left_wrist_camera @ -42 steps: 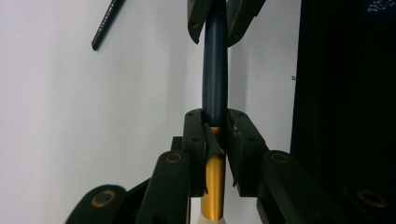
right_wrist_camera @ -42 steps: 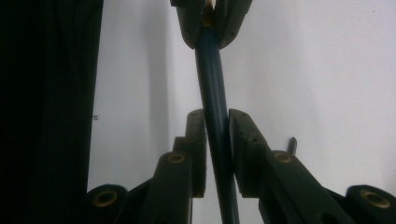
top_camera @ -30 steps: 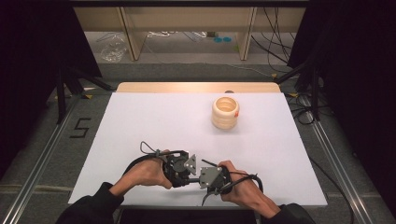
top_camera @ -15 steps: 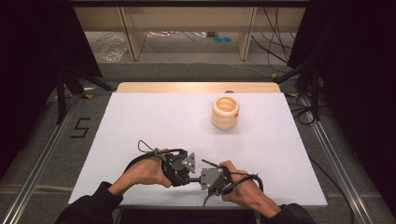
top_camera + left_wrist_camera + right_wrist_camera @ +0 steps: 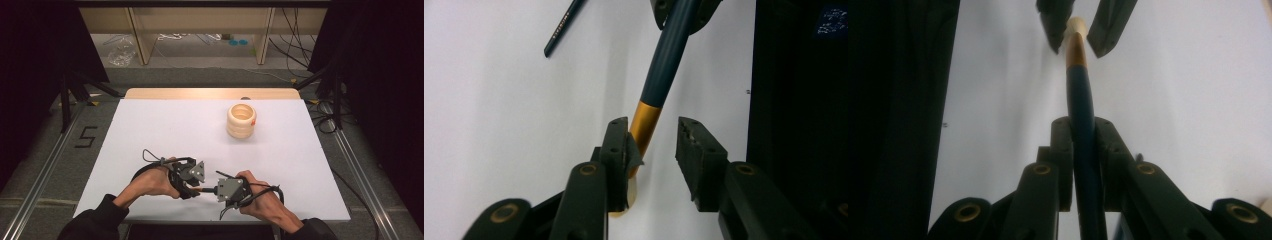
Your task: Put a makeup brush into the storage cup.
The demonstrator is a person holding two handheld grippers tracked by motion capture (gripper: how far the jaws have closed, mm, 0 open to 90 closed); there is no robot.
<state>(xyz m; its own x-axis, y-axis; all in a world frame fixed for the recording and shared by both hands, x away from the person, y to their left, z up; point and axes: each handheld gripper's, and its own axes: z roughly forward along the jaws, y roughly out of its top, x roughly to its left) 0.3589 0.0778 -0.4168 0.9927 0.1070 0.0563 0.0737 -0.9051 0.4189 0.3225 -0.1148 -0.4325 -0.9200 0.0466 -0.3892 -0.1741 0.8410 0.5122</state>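
Note:
A dark teal pencil (image 5: 1080, 85) with a gold ferrule and a cream end runs between both grippers near the table's front edge. My right gripper (image 5: 1082, 125) is shut on its shaft (image 5: 669, 50). My left gripper (image 5: 651, 130) stands around the gold end. Its jaws have just been opening: one pad still touches the ferrule and the other stands clear of it. In the high view the left gripper (image 5: 196, 187) and the right gripper (image 5: 219, 191) face each other, with the pencil (image 5: 204, 190) spanning the short gap.
A stack of pale wooden rings (image 5: 241, 120) stands at the back right of the white table (image 5: 150, 130). A second dark pencil (image 5: 564, 25) lies loose on the table just beyond the grippers. Black curtains flank both sides.
The left gripper has edged slightly away from the right one, so a bit of the pencil's gold end shows between them. The right hand has kept still.

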